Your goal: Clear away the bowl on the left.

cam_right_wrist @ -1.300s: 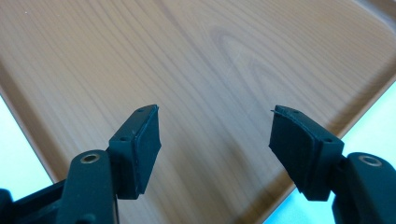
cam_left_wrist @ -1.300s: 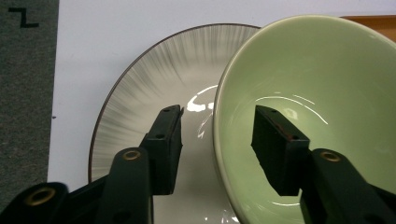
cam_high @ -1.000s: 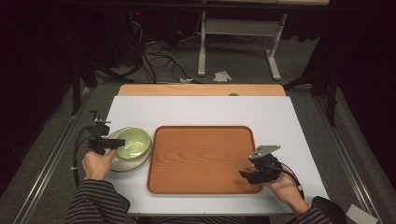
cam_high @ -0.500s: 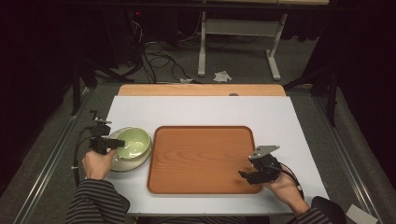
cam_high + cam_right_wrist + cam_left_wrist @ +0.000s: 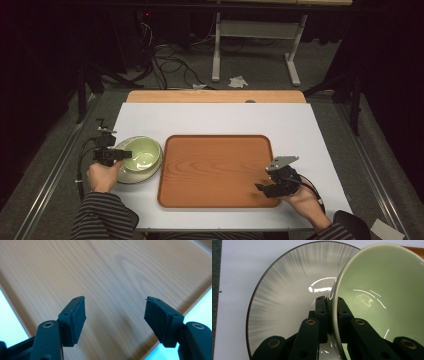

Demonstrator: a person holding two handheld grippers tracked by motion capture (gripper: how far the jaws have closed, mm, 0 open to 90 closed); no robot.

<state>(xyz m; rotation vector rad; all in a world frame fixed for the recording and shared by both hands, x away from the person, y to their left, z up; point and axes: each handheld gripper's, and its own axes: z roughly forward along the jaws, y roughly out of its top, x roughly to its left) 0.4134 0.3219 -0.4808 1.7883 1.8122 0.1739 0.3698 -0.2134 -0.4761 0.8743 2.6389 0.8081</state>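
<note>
A pale green bowl (image 5: 142,153) sits on a white plate with a dark rim (image 5: 131,177) at the left of the white table. My left gripper (image 5: 125,154) is shut on the bowl's near rim. In the left gripper view the rim of the green bowl (image 5: 387,290) runs between the two black jaws, one inside and one outside, with the streaked plate (image 5: 287,290) beneath. My right gripper (image 5: 261,188) hovers open over the right front corner of the wooden tray (image 5: 210,170). In the right gripper view nothing lies between its fingertips (image 5: 75,315) above the tray (image 5: 112,270).
The tray lies at the table's middle, right beside the plate. Bare white table surface (image 5: 215,117) stretches behind it, with a wooden strip (image 5: 215,96) along the far edge. Beyond the table, cables and a desk frame (image 5: 255,45) stand on the floor.
</note>
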